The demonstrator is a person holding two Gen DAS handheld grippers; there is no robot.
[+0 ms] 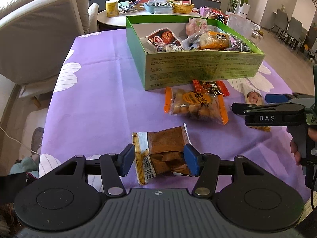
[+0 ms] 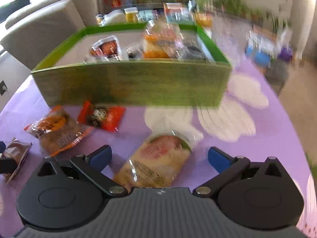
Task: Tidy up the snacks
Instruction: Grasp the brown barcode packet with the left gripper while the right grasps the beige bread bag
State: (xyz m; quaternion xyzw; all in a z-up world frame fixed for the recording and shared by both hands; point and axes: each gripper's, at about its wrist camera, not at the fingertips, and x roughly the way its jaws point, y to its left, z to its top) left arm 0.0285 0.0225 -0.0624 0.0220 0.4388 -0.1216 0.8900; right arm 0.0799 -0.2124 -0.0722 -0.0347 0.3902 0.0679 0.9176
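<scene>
My left gripper has its blue pads pressed on both sides of a brown snack packet at the near edge of the purple cloth; that packet also shows at the left edge of the blurred right wrist view. My right gripper stands open over a pale packet with a pink picture, pads apart from it. In the left wrist view the right gripper reaches in from the right. A green box holds several snacks. An orange-edged packet and a red packet lie in front of the box.
The table wears a purple flowered cloth. A beige sofa stands to the left. Behind the box is a round table crowded with containers. A person's hand holds the right gripper's handle.
</scene>
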